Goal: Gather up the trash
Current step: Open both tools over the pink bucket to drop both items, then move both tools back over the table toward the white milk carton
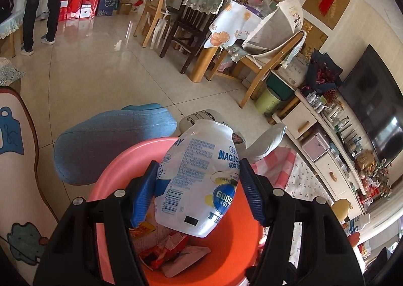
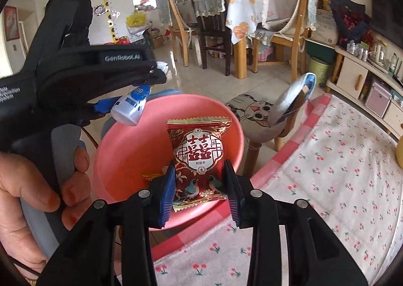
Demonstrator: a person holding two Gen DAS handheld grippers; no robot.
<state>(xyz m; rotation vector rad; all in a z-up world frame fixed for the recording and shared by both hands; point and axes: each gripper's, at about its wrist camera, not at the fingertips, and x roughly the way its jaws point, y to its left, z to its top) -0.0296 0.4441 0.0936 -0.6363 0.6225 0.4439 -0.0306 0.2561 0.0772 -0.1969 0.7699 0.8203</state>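
Note:
My left gripper [image 1: 199, 182] is shut on a white plastic drink bottle [image 1: 199, 172] with blue print and holds it over the pink trash bin [image 1: 113, 167]. Wrappers [image 1: 166, 250] lie in the bin's bottom. In the right wrist view the left gripper [image 2: 100, 69] and the bottle [image 2: 131, 107] show above the bin's far left rim. My right gripper [image 2: 199, 190] is shut on a red snack packet [image 2: 199, 155] with gold edges, held upright over the bin's near rim [image 2: 176, 225].
A table with a pink cherry-print cloth [image 2: 327, 172] lies to the right of the bin. A blue cushioned stool [image 1: 108, 140] and a cat-print stool [image 2: 254, 114] stand beyond it. Dining chairs [image 1: 196, 24], a green bin [image 1: 269, 99] and a cabinet [image 1: 325, 147] are farther off.

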